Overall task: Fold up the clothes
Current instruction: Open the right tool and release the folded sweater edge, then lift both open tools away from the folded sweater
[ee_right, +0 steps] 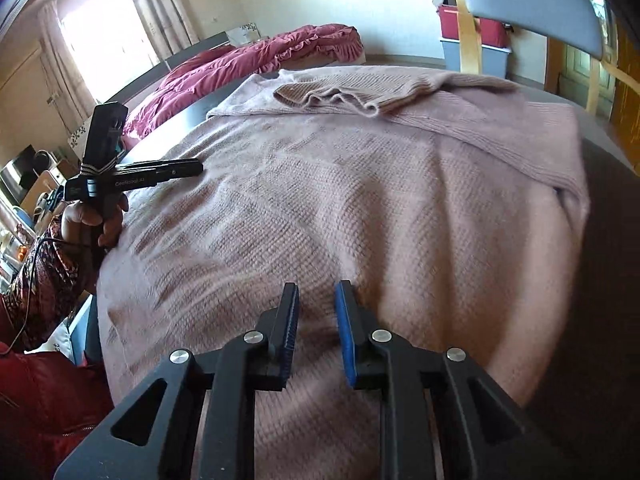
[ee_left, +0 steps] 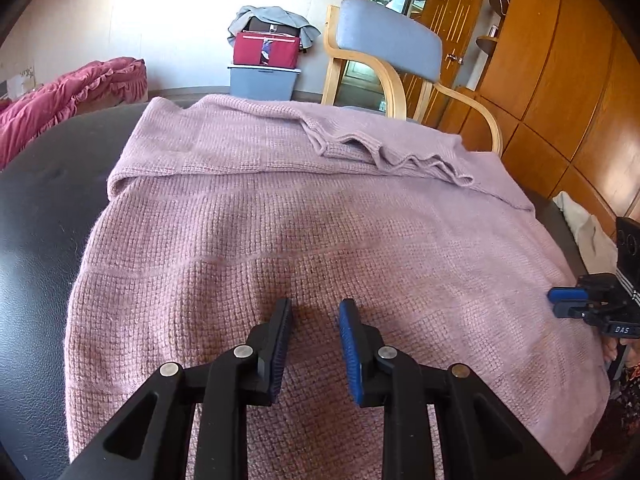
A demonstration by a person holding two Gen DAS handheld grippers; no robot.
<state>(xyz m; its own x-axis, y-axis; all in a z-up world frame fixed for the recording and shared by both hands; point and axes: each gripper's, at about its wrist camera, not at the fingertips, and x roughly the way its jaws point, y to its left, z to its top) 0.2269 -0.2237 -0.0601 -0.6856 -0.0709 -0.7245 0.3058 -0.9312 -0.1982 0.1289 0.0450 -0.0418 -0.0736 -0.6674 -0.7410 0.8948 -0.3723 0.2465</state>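
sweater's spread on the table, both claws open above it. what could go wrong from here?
1. Both the left claw and the right claw sit over the middle of the pink sweater, not an edge; closing here would likely pinch one layer and bunch it.
2. The sleeve folded across the far end is rumpled; folding over it may trap the wrinkles.
3. The near hem hangs off the black table; a pull toward the person could slide the sweater off.
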